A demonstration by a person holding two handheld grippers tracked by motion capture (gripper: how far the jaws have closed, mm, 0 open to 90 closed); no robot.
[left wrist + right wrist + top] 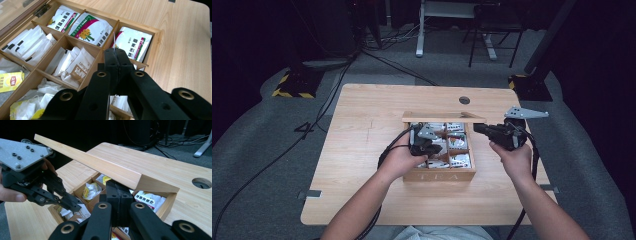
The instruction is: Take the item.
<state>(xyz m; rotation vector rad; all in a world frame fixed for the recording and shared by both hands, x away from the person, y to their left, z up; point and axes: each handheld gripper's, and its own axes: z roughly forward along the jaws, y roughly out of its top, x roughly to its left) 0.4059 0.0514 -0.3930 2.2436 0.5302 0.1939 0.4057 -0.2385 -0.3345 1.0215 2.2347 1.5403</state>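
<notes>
Overhead light brightens the worktop (pixel 362 150); surroundings fall into near darkness. The high view is soft and low in detail. Both gripper views are sharper, with mild glare on glossy sachets (pixel 91 28).

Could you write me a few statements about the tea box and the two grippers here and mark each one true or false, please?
1. The wooden tea box stands with its lid raised. True.
2. The left gripper has its jaws spread wide apart. False: they are pressed together, with a thin white string at their tips.
3. The box is split into compartments holding tea packets. True.
4. The right gripper rests on the floor. False: a hand holds it beside the box, jaws closed.
5. The table has a round hole near its far edge. True.
</notes>
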